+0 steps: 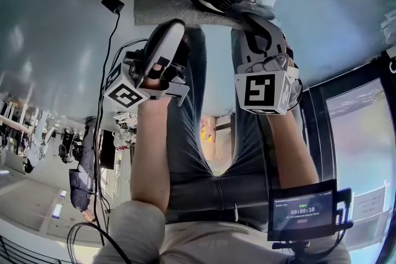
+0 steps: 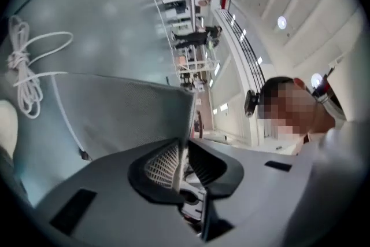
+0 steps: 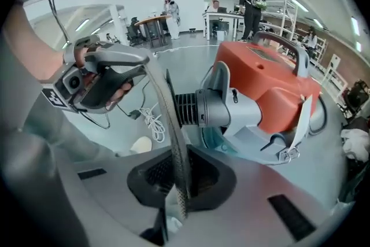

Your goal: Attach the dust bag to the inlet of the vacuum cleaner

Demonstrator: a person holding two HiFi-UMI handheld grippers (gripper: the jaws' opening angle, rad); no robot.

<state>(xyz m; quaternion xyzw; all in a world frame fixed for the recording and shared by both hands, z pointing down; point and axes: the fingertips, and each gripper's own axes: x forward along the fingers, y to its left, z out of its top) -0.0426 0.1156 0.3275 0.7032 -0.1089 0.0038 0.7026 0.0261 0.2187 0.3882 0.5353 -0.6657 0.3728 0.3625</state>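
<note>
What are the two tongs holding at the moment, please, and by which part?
Both hold the grey dust bag by its edge: the left tongs and the right tongs each pinch the fabric rim.

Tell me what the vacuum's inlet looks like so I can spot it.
Find the big orange vacuum cleaner. From its side facing the grey mesh dust bag, a short grey tube sticks out: the inlet. Only it ends in a black ribbed ring.
</note>
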